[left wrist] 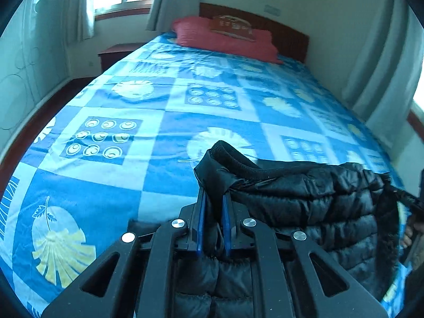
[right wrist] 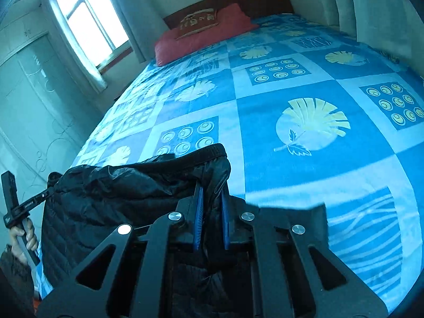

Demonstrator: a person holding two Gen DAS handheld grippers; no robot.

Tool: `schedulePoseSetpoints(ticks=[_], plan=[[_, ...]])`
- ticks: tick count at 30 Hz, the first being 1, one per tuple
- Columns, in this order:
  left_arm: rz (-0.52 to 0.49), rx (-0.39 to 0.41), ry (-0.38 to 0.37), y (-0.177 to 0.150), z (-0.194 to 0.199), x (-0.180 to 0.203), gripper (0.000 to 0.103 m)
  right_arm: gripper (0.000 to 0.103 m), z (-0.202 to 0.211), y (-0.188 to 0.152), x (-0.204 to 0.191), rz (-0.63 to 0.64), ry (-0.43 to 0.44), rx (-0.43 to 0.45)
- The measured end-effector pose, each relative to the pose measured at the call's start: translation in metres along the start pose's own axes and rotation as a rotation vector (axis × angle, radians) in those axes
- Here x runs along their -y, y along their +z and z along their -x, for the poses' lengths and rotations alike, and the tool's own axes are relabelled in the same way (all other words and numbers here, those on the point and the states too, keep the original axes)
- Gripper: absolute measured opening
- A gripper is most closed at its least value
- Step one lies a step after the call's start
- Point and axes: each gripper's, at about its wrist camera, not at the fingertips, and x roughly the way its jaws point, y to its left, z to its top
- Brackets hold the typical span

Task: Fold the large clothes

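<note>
A black quilted jacket point(left wrist: 312, 204) was held up over the near end of the bed point(left wrist: 148, 100), stretched between the two tongs. In the left wrist view the left tongs point(left wrist: 214, 206) were closed on a corner of the ribbed hem, which stood up at the lower centre of the frame; the blue pads point(left wrist: 202, 212) were pressed on the fabric bunched between them. In the right wrist view the right tongs point(right wrist: 212, 204) were likewise clamped on the opposite corner, at the lower centre. The person's left hand point(right wrist: 25, 235) was seen at the lower left edge of that frame. The step in hand was judged to be carrying the garment out over the bed for spreading. For that to be done well, both corners should be kept level and the edge taut, so that the jacket is laid flat without creases. How much fabric hung below the tongs could not be made out; it was probably a good part, so height should be kept.
</note>
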Motion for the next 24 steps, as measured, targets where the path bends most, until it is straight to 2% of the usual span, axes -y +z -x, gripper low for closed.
schedulePoseSetpoints(ticks=[6, 9, 13, 16, 17, 19, 21, 24], plan=[[0.026, -0.083, 0.079, -0.019, -0.053, -0.011, 0.011, 0.014, -0.053, -0.015, 0.015, 0.008, -0.1, -0.095], [0.026, -0.083, 0.095, -0.03, -0.067, -0.014, 0.013, 0.019, -0.07, -0.024, 0.032, -0.051, -0.073, -0.108], [0.026, -0.087, 0.111, -0.033, -0.076, -0.012, 0.017, 0.019, -0.072, -0.026, 0.034, -0.064, -0.066, -0.102], [0.072, -0.079, 0.06, -0.03, -0.066, -0.021, 0.024, 0.023, -0.069, -0.026, 0.035, -0.078, -0.064, -0.101], [0.097, -0.076, 0.041, -0.029, -0.062, -0.026, 0.027, 0.027, -0.068, -0.025, 0.034, -0.079, -0.067, -0.1], [0.176, -0.07, 0.001, -0.027, -0.049, -0.04, 0.043, 0.032, -0.06, -0.024, 0.034, -0.086, -0.066, -0.086], [0.237, -0.069, -0.047, -0.026, -0.039, -0.052, 0.046, 0.047, -0.049, -0.022, 0.035, -0.097, -0.077, -0.057], [0.274, -0.059, -0.055, -0.023, -0.022, -0.057, 0.047, 0.05, -0.028, -0.019, 0.035, -0.134, -0.131, -0.007]])
